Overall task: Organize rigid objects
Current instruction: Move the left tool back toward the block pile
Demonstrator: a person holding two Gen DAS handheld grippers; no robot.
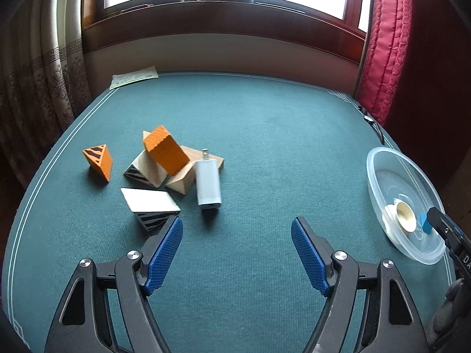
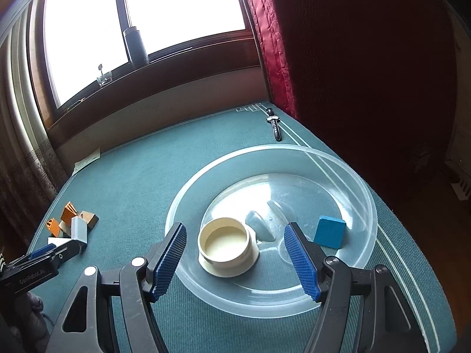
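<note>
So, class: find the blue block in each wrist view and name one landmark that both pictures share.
Left wrist view: the blue block is at the far right, inside the clear bowl, partly hidden by the right gripper.
Right wrist view: blue block right of centre, in the bowl.
Shared landmark: the cream cup beside it.

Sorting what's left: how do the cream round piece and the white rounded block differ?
The cream round piece is a short open ring, upright inside the clear bowl; the white rounded block is longer and closed, lying flat on the green table against the wooden blocks. Both are pale, and neither is gripped.
</note>
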